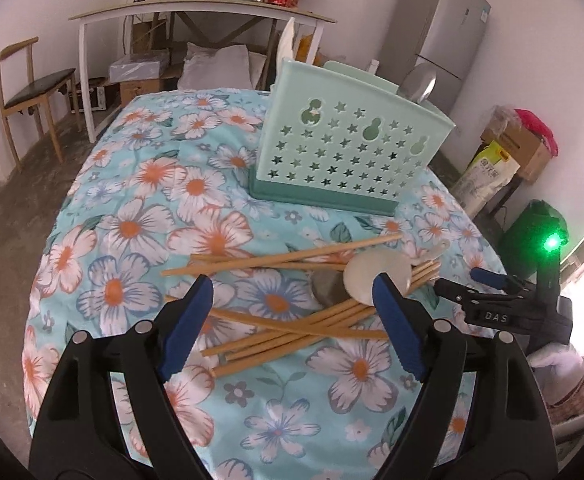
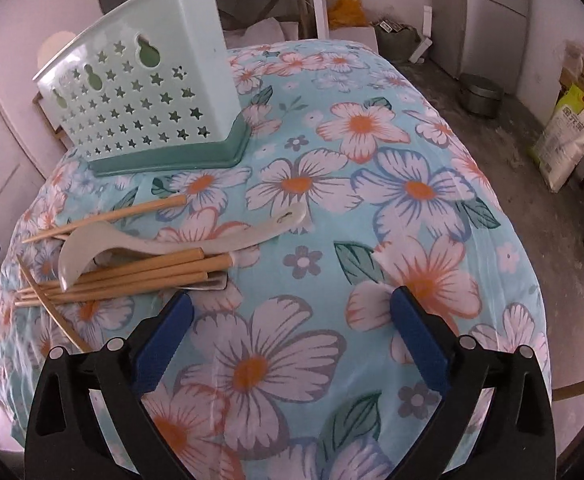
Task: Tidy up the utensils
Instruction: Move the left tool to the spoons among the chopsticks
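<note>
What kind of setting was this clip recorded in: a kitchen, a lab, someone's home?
Most likely a lived-in home room used for dining and storage. A table under a floral tablecloth holds a utensil holder, a refrigerator stands by the wall, and a cluttered shelf table runs behind.

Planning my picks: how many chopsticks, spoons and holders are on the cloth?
Wooden chopsticks: about 8, overlapping, so unsure
White spoon: 1
Metal spoon: 1, mostly hidden
Green holder: 1
Total: about 11
</note>
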